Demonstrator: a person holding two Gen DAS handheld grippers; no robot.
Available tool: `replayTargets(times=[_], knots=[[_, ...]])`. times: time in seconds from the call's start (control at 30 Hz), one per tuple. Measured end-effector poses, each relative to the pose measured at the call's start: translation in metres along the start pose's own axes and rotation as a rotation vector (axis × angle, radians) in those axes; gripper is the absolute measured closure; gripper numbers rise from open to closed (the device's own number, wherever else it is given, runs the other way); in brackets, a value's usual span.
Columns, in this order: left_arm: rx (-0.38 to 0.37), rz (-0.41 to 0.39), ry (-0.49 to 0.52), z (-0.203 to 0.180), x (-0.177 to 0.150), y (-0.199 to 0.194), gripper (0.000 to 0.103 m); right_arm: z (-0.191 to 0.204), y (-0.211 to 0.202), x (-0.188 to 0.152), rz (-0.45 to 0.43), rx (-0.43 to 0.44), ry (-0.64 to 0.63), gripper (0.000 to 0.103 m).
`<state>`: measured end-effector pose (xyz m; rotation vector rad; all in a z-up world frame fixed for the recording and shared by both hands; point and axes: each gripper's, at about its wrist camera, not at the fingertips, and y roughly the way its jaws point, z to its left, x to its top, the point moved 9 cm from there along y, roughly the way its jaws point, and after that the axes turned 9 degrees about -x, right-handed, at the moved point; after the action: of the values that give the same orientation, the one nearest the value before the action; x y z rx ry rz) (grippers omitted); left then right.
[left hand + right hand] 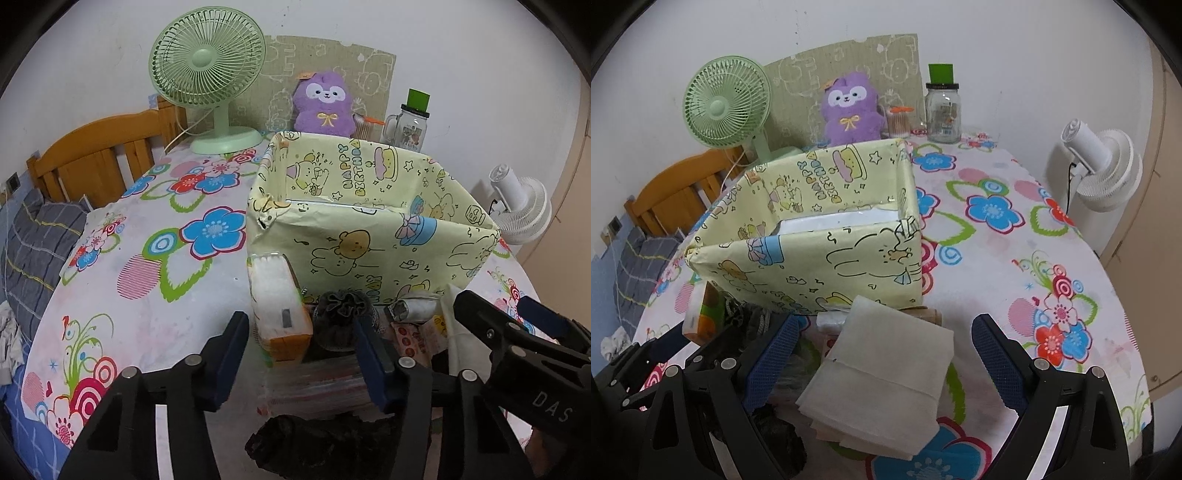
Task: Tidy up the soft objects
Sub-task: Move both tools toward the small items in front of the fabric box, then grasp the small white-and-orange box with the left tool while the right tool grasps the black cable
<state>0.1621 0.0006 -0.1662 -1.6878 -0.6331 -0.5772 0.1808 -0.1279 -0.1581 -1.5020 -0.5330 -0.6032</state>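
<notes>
A floral-covered surface (1015, 177) stands against a white wall, with a green fan (207, 66), a purple plush (325, 105) and a jar (410, 127) along the back. In the middle sits an open box (369, 229) wrapped in yellow birthday paper, apparently empty.

The soft things lie in a heap just in front of the box, on its near side. The right tool (886, 356) is spread wide, holding nothing, and a stack of white cloths (882, 384) lies directly between its fingers, its long axis running toward the box. That tool is the nearer one, so a straight close looks enough. The stack looks flat, limp and many-layered; the lower sheets could slip out.

The left tool (299, 345) is also released and empty. A tissue pack (280, 314) and a dark scrunchie (343, 306) sit just ahead of it.
</notes>
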Motion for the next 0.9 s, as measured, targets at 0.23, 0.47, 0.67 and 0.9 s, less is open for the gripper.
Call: replayTargets(times=[0.23, 0.47, 0.67, 0.9], knots=[[-0.017, -0.001, 0.01, -0.002, 0.001, -0.002, 0.06, 0.011, 0.001, 0.002, -0.002, 0.007, -0.012, 0.006], [-0.021, -0.008, -0.019, 0.009, 0.003, -0.005, 0.068, 0.025, -0.002, 0.006, -0.013, 0.016, -0.035, 0.007], [-0.029, -0.012, -0.018, 0.016, 0.003, -0.005, 0.078, 0.042, -0.004, 0.007, -0.012, 0.02, -0.072, 0.009], [-0.01, -0.027, 0.007, 0.022, 0.003, -0.011, 0.08, 0.066, -0.002, 0.007, -0.008, 0.027, -0.116, 0.011]])
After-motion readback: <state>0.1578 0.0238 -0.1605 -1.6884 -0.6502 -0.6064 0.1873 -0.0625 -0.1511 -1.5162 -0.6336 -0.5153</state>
